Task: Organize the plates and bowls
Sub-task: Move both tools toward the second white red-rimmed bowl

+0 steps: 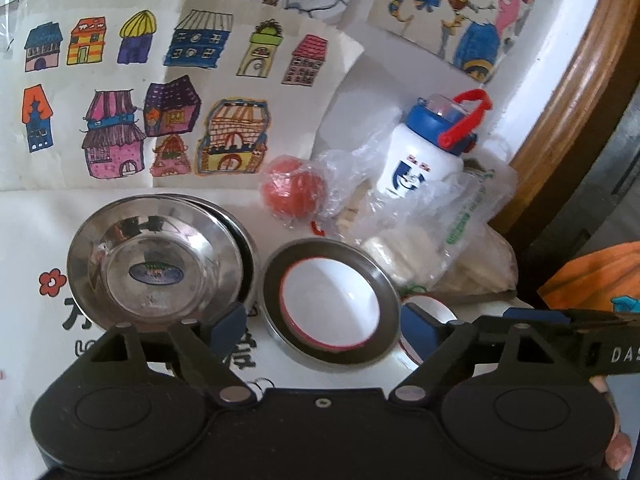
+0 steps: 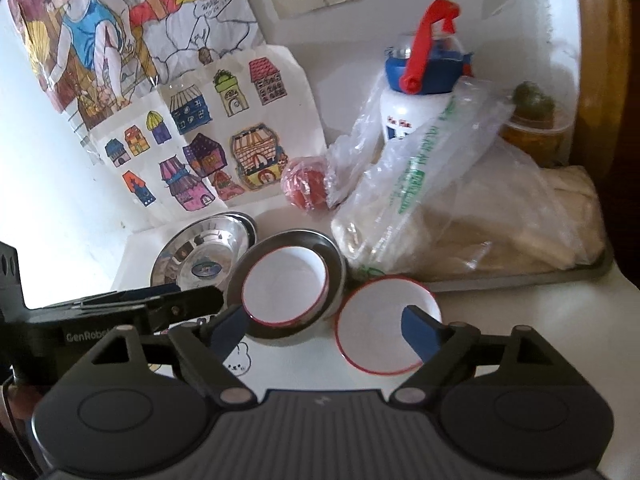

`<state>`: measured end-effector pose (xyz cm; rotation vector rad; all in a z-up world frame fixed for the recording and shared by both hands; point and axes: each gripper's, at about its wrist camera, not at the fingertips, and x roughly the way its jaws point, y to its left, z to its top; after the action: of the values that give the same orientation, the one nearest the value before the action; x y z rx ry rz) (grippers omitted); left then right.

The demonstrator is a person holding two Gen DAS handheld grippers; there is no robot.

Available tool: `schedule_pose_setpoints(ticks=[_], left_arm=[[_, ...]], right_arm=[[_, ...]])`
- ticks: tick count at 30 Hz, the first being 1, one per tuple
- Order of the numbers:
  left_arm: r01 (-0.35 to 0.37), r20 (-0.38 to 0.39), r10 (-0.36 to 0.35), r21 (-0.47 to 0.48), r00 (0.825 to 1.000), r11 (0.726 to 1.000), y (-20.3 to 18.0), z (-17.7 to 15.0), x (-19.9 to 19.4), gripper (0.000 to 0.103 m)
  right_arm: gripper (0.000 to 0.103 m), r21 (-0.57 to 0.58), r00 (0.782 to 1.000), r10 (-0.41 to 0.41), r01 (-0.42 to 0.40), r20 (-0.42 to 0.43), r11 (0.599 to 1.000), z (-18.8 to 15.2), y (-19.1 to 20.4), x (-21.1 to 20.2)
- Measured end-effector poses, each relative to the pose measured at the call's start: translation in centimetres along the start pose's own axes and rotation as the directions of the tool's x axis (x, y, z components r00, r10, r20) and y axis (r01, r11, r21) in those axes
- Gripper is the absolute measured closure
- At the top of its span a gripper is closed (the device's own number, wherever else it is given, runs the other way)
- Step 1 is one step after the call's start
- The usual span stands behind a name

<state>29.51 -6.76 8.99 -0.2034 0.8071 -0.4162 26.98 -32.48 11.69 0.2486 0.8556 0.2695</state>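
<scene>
plates and bowls sit grouped near the middle of the white tabletop (image 2: 500, 320), close to the drawings on the wall. steel plates (image 1: 160, 258), shiny, stacked at the left of the group, at least two rims visible, a sticker in the well of the top one. just beside them, to the right, steel dish (image 1: 332, 304) with a white red-rimmed bowl (image 1: 330, 304) nested inside it; looks like one pairing already made. second white bowl (image 2: 384, 324) with the same red rim alone on the tabletop, just right of the nested pair, tilted slightly in the right wrist view, not yet stacked on anything.

judged from this: stacking of steel plates done, one white bowl seated, one white bowl left loose. probably remaining: lifting that loose bowl into the nested one, or setting it neatly alongside. cannot tell whether more dishes lie out of view.

left gripper (image 1: 324, 328) spread wide, nothing between the blue pads, hovering above the nested bowl and dish without touching. right gripper (image 2: 326, 330) likewise spread wide and empty, one pad in front of the nested bowl's rim, the other in front of the loose bowl; no contact visible with either.

farther out: wrapped red ball (image 1: 292, 190) behind the dishes, white bottle (image 1: 424, 156) with blue lid and red handle, crumpled plastic bags (image 2: 420, 184) over pale goods on a tray (image 2: 520, 278) at the right, small jar (image 2: 534, 120) in the far corner. clutter close enough to the loose bowl to need care when reaching.
</scene>
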Motion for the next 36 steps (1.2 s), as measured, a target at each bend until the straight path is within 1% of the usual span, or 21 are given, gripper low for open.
schedule_pose_setpoints(ticks=[3, 6, 12, 16, 19, 25, 32, 36], left_arm=[[0.011, -0.003, -0.011, 0.01, 1.0, 1.0, -0.7, -0.8, -0.2, 0.015], [0.018, 0.004, -0.018, 0.011, 1.0, 1.0, -1.4, -1.5, -0.5, 0.007], [0.015, 0.008, -0.015, 0.045, 1.0, 0.999, -3.2, -3.0, -0.5, 0.006], [0.018, 0.003, -0.018, 0.058, 1.0, 0.998, -3.9, -3.8, -0.5, 0.004], [0.014, 0.008, -0.015, 0.071, 1.0, 0.997, -4.6, -4.2, -0.5, 0.002], [0.011, -0.012, -0.01, 0.083, 1.0, 0.997, -5.5, -5.0, 0.2, 0.001], [-0.002, -0.044, 0.005, 0.055, 0.999, 0.998, -5.7, -5.5, 1.4, 0.001], [-0.007, -0.056, 0.006, -0.021, 0.998, 1.0, -5.7, -5.5, 2.5, 0.001]], right_arm=[[0.009, 0.012, 1.0, -0.005, 0.005, 0.011, 1.0, -0.7, -0.7, -1.0], [0.005, 0.017, 1.0, -0.013, 0.012, 0.024, 1.0, -1.6, -1.5, -1.9], [0.0, 0.034, 0.999, -0.008, 0.007, 0.039, 0.999, -3.3, -3.0, -3.2], [0.0, 0.02, 0.998, -0.017, 0.016, 0.053, 1.0, -4.5, -3.5, -3.9], [0.0, 0.014, 0.999, -0.021, 0.021, 0.048, 1.0, -5.2, -3.9, -3.9], [0.0, 0.018, 0.999, -0.02, 0.02, 0.033, 1.0, -5.8, -4.7, -3.4], [0.0, 0.044, 0.999, -0.022, 0.021, 0.025, 0.999, -5.9, -6.3, -2.7], [0.0, 0.059, 0.999, -0.033, 0.032, 0.021, 0.998, -5.7, -7.1, -1.9]])
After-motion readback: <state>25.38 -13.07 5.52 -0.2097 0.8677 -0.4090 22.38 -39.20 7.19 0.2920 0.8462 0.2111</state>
